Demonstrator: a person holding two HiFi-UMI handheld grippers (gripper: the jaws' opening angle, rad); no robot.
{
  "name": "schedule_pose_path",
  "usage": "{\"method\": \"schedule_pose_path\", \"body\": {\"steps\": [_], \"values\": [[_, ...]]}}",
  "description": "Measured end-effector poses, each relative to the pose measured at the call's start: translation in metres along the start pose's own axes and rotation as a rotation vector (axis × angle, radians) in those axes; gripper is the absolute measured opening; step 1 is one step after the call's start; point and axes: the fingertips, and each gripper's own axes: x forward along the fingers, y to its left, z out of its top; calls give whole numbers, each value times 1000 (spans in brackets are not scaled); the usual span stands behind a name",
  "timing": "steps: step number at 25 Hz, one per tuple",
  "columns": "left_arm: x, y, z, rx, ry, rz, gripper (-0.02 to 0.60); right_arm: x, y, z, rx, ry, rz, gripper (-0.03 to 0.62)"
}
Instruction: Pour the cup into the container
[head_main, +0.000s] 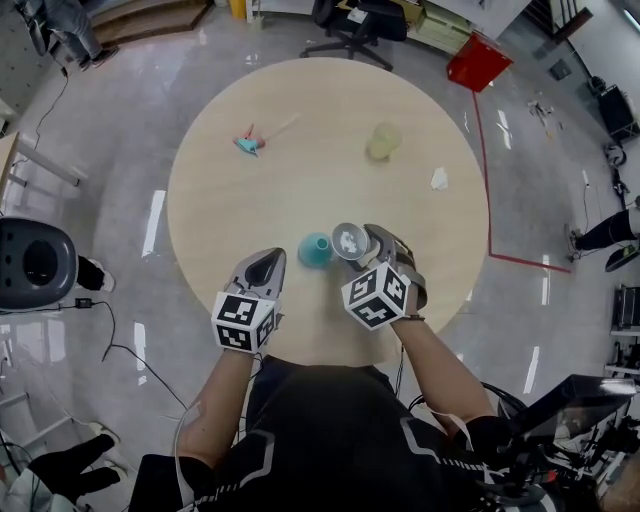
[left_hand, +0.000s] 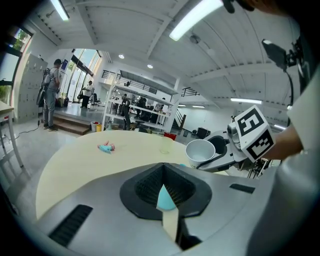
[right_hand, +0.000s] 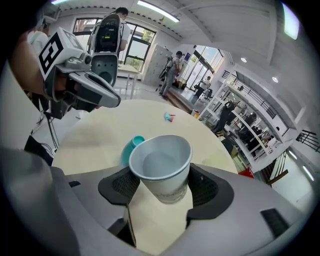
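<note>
left gripper (head_main: 266, 264): jaws pressed together with nothing gripped; it sits low over the near edge of the table (head_main: 300, 190), left of the container (head_main: 315, 249) in the head view
right gripper (head_main: 362, 245): jaws clamped on the sides of the cup (right_hand: 161, 167), low on its body
cup: white paper, held off the table and tipped out of upright; its open mouth is turned toward the left gripper's side, so the left gripper view looks into it
container: small and teal, standing on the table just beside the cup, between the two grippers; in the right gripper view it shows just past the cup's rim, to the left
left gripper view: a teal sliver of the container shows through the notch at the closed jaws
table: round, pale wood
far side of table: a yellowish see-through tumbler (head_main: 383, 141), a small teal-and-pink toy (head_main: 250, 143) and a white scrap (head_main: 439, 179), all well apart from the grippers
floor: glossy grey, with a red bin (head_main: 478, 60) and a black office chair (head_main: 355, 25) beyond the table
</note>
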Motion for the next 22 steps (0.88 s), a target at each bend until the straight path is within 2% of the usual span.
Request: {"method": "schedule_pose_path", "body": {"steps": [22], "values": [[6,-1,-3,7,16,-44,1,9,1,4,-185,90,-47,307]]}}
